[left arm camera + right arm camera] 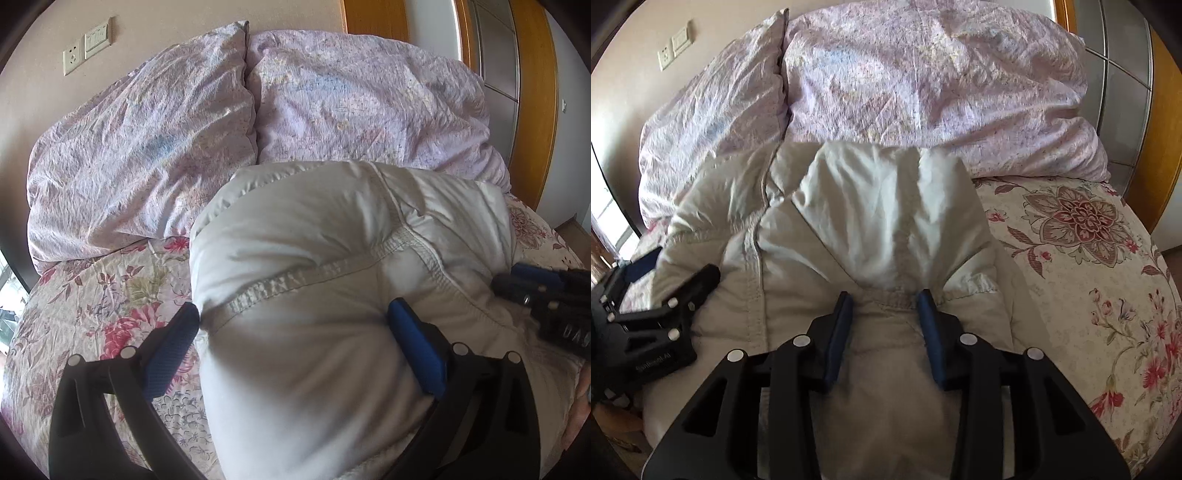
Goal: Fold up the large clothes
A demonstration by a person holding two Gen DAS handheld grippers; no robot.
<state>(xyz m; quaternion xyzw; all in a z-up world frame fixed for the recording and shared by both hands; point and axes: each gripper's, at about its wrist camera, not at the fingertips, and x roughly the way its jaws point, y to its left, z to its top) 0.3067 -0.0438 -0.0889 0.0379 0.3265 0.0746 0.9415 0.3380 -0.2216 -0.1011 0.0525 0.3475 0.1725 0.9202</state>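
Observation:
A puffy white down jacket [314,236] lies bunched on the floral bed sheet [96,295]. My left gripper [295,317] straddles a thick fold of it. Both blue pads [406,332] press into the padding along a stitched seam. In the right wrist view the same jacket [871,206] spreads ahead. My right gripper [886,304] is shut on a gathered hem, which wrinkles between its pads [842,325]. Each gripper appears in the other's view: the right gripper [546,295] at the jacket's right side, the left gripper [665,295] at its left side.
A rumpled lilac duvet [147,140] is heaped across the back of the bed, against the jacket's far edge. A socket and switch [86,44] sit on the wall behind. A wooden-framed wardrobe [532,110] stands at the right. The bed's edge [1145,295] curves away on the right.

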